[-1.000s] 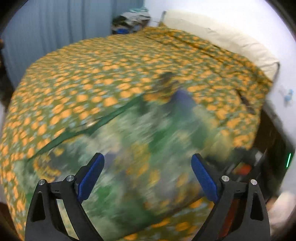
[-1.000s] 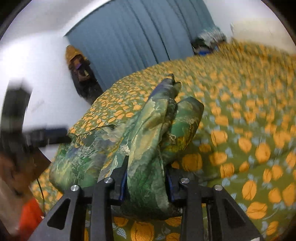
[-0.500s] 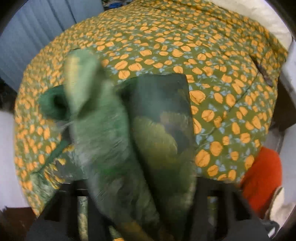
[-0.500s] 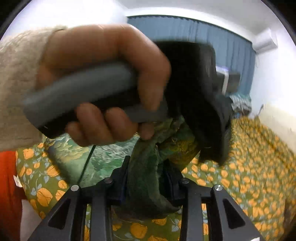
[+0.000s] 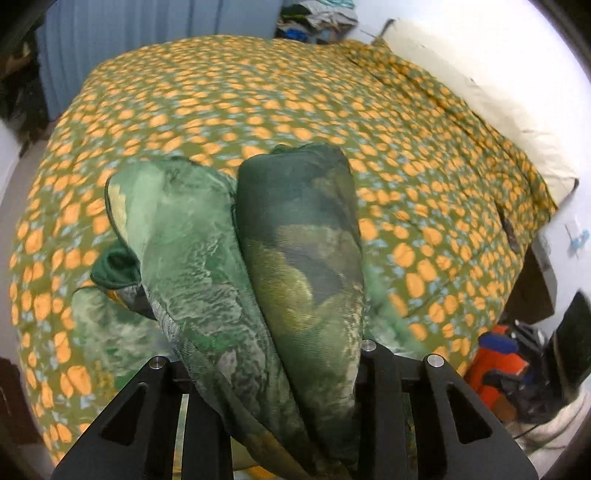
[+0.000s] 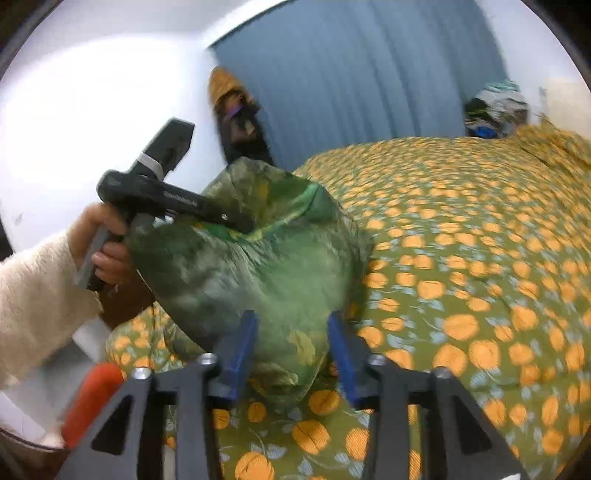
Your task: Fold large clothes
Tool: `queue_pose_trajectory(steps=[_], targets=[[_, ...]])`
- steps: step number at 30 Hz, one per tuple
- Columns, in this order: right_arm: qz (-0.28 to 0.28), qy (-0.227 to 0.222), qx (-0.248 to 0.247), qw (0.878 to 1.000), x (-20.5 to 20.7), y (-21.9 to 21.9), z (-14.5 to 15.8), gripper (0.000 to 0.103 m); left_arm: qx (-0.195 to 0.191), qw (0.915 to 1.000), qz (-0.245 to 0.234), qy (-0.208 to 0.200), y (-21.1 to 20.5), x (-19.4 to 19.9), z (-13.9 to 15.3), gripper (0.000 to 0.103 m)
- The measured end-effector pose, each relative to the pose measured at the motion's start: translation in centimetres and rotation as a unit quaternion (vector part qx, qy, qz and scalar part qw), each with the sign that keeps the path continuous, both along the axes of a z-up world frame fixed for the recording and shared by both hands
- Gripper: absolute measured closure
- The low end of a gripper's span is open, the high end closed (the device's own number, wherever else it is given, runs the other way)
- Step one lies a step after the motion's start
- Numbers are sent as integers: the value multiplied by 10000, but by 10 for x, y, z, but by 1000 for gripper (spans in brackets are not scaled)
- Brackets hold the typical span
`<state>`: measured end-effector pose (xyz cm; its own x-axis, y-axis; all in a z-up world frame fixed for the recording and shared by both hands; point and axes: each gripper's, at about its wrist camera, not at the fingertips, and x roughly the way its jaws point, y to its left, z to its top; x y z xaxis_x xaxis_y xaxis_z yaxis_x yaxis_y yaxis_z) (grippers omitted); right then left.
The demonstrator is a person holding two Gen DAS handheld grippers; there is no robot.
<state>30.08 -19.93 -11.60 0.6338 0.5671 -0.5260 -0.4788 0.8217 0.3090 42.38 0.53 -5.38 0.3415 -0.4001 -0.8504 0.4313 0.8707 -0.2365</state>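
Both grippers hold the green cloth up over the bed. The left gripper has just closed on it; the right gripper has eased slightly but grips it too. Next, likely, it gets laid flat for a fold.

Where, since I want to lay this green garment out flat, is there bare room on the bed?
The wide middle of the bedspread is bare, bordered by the cream pillow along one side and the blue curtain at the far end. Crowded: the near edge, under the bunched green garment, and the far corner by the clothes pile.
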Motion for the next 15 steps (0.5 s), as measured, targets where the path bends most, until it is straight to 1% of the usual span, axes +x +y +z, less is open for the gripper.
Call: queue_pose_trajectory(steps=[1, 3, 7, 9, 11, 13, 15], targets=[[116, 54, 131, 9998, 6, 13, 0, 69, -82, 9999, 73, 40, 13, 0, -6, 74], [314, 151, 325, 9989, 23, 42, -1, 69, -262, 9994, 196, 109, 31, -2, -17, 73], [667, 525, 435, 9954, 52, 102, -19, 71, -430, 9983, 380, 129, 66, -6, -35, 72], [806, 694, 285, 9939, 59, 135, -36, 71, -395, 9979, 487, 144, 84, -4, -43, 72], [893, 768, 116, 9930, 63, 155, -47, 72, -464, 9965, 639, 259, 105, -1, -55, 72], [990, 859, -90, 9913, 64, 177, -64, 73, -620, 9937, 835, 411, 130, 1, -73, 72], [1070, 912, -274, 9897, 64, 196, -78, 73, -718, 9917, 946, 492, 145, 1, -87, 72]])
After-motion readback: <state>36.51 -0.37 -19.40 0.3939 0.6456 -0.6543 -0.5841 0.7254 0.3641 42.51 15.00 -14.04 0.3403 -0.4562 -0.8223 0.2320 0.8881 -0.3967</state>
